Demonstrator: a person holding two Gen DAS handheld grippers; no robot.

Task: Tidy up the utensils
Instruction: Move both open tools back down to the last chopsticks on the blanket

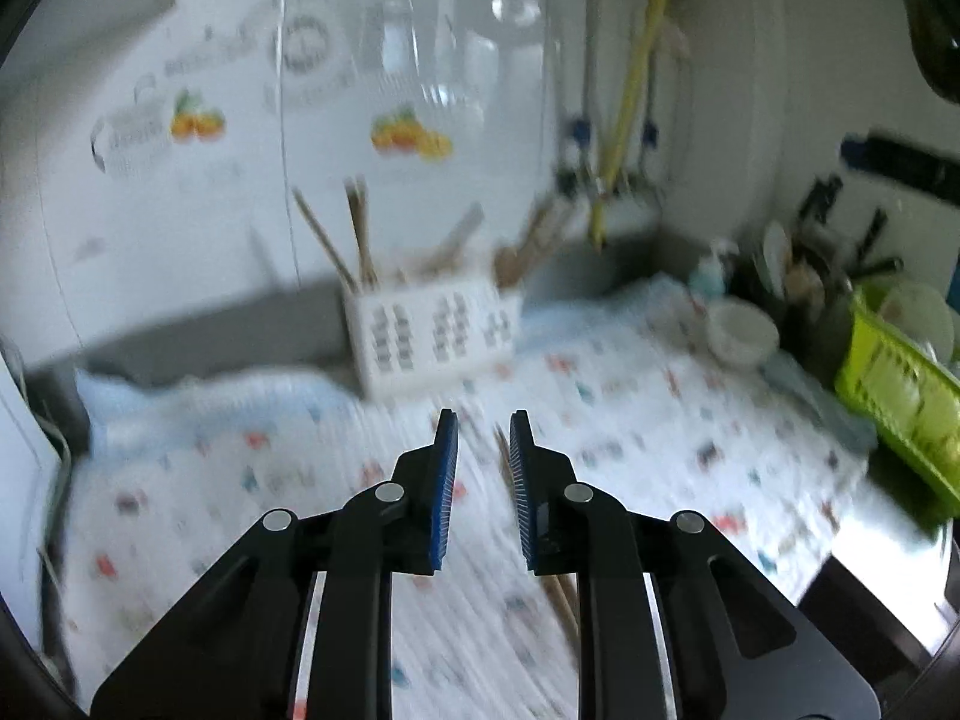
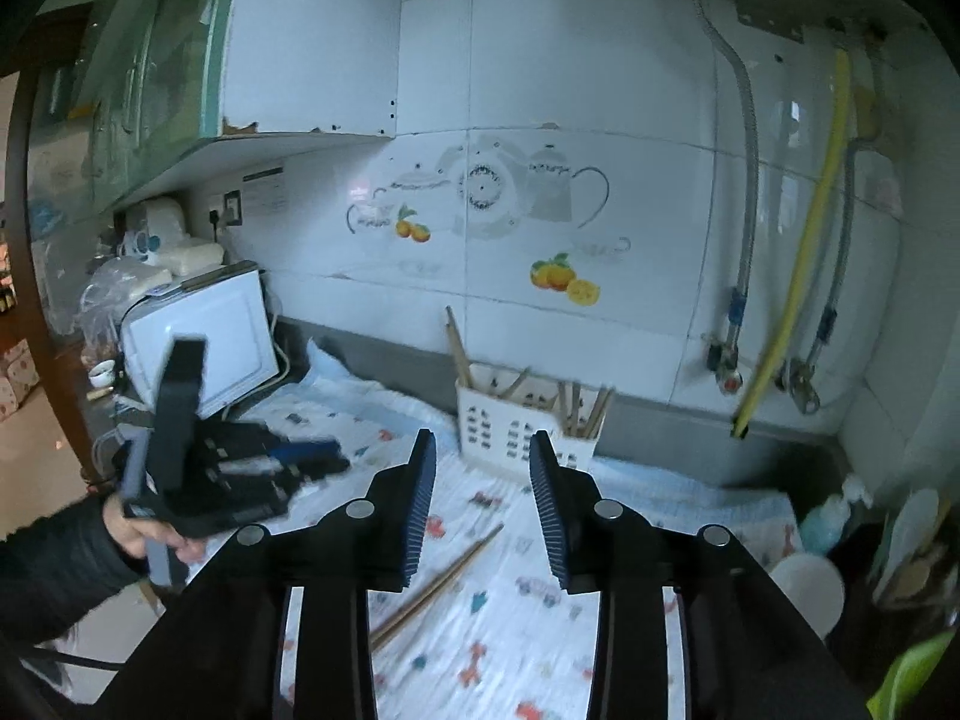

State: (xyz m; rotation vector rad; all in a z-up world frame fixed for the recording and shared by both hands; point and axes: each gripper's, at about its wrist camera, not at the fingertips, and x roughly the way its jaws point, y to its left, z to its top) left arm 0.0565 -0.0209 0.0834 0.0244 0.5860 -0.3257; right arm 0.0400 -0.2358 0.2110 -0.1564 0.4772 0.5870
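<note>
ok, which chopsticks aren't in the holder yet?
The pair lying flat on the patterned cloth, chopsticks just below the right claw; the rest stand upright in the white holder.

Ahead of the right gripper (image 2: 483, 450) the cloth-covered surface (image 2: 516, 618) lies open except for loose chopsticks (image 2: 441, 579) at 7 o'clock, while the white utensil holder (image 2: 516, 429) blocks 12 o'clock, a white bowl (image 2: 807, 591) 4 o'clock and the left gripper (image 2: 336, 453) 9 o'clock.

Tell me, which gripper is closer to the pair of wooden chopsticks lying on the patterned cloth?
Left, probably. The left gripper hangs right over the wooden chopsticks, which run between its fingers. The right gripper sits farther back, chopsticks below it.
</note>
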